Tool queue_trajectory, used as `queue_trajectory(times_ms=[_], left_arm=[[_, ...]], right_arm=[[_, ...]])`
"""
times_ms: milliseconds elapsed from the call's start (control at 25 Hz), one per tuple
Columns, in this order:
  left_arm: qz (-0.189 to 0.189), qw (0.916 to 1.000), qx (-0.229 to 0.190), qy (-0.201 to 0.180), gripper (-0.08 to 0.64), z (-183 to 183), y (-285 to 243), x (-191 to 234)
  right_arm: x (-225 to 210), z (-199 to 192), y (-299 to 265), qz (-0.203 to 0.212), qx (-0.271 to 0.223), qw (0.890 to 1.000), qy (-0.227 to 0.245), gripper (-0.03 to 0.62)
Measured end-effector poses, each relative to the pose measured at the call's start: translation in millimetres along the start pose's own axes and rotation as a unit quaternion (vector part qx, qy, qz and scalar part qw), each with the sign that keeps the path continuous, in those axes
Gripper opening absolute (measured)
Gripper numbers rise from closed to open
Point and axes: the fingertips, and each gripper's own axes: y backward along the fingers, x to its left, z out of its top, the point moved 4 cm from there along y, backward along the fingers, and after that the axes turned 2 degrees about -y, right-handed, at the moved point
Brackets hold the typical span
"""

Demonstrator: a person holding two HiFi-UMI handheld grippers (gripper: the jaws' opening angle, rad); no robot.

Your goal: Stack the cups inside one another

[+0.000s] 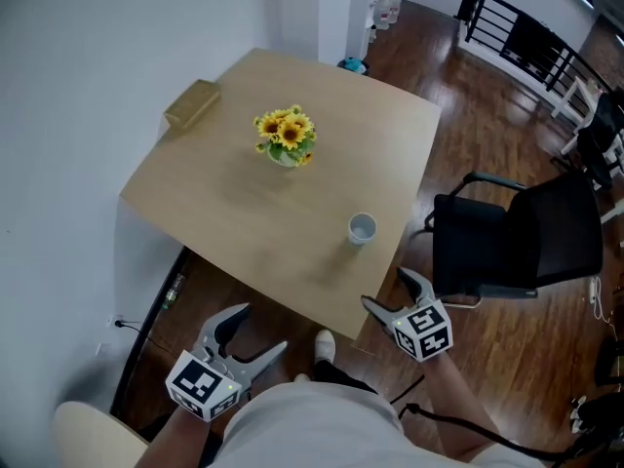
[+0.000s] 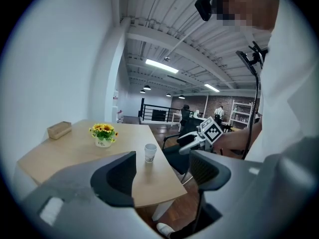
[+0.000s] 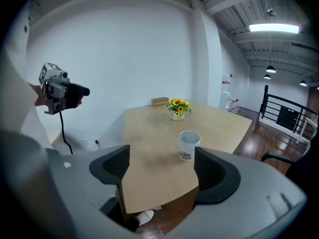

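A white paper cup (image 1: pixel 362 228) with dark print stands upright near the table's front right edge; it also shows as the cup (image 2: pixel 150 152) and the cup (image 3: pixel 189 145) in the gripper views. My right gripper (image 1: pixel 390 292) hangs open just off the table's near corner, short of the cup, with nothing between its jaws (image 3: pixel 162 169). My left gripper (image 1: pixel 256 333) is open and empty too, held low over the floor in front of the table (image 2: pixel 162 177). Neither gripper touches the cup.
On the light wooden table (image 1: pixel 234 213) stand a small pot of sunflowers (image 1: pixel 285 137) and a brown box (image 1: pixel 192 102) at the far left. A black office chair (image 1: pixel 517 237) stands right of the table. A white wall runs along the left.
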Motion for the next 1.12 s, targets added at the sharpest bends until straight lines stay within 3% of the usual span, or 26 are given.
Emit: queue_trajectory(times_ms=[160, 320, 440, 800, 1120], left_arm=[[-0.017, 0.9994, -0.027, 0.015, 0.334, -22.5, 34.0, -29.0], [-0.044, 0.9976, -0.021, 0.049, 0.334, -71.6, 55.9, -53.3], [-0.06, 0.9968, -0.02, 0.05, 0.334, -92.8, 58.3, -74.2], [-0.063, 0.9971, -0.043, 0.006, 0.334, -81.8, 65.7, -159.9], [-0.031, 0.9977, -0.06, -0.001, 0.334, -75.4, 56.4, -254.4]], right_arm=[[43.2, -19.2, 47.8, -0.008, 0.002, 1.0, -0.006, 0.405], [87.5, -38.3, 105.8, -0.02, 0.001, 1.0, -0.019, 0.414], [110.4, -63.7, 141.8, -0.032, 0.012, 0.999, -0.019, 0.418], [164.0, -118.7, 220.0, 0.002, 0.003, 1.0, -0.01, 0.445], [152.7, -186.2, 327.7, 0.01, -0.011, 1.0, -0.011, 0.451]])
